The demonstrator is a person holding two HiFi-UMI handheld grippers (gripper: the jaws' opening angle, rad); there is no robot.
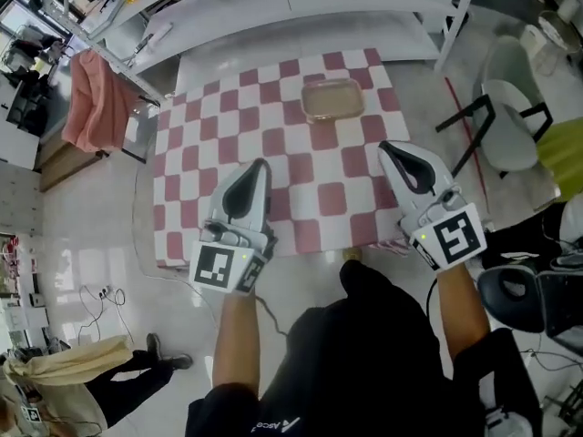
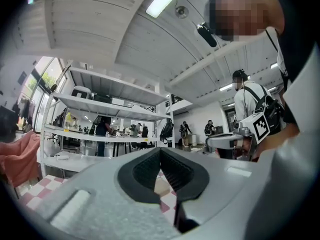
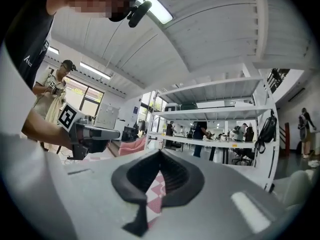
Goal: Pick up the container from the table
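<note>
On the far half of the checkered table [image 1: 209,153], a shallow container [image 1: 332,99] is noted, apparently empty. The left gripper [image 1: 260,164] and right gripper [image 1: 383,146] are held over the near half, jaws pressed together, nothing gripped, well apart from it.

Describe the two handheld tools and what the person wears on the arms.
The left tool and right tool match: light grey tapered shells, with black ribbed pads lining the jaws. At the hand end each carries a white cube with black square markers, the left cube and the right cube. The person wears a black short-sleeved top.
</note>
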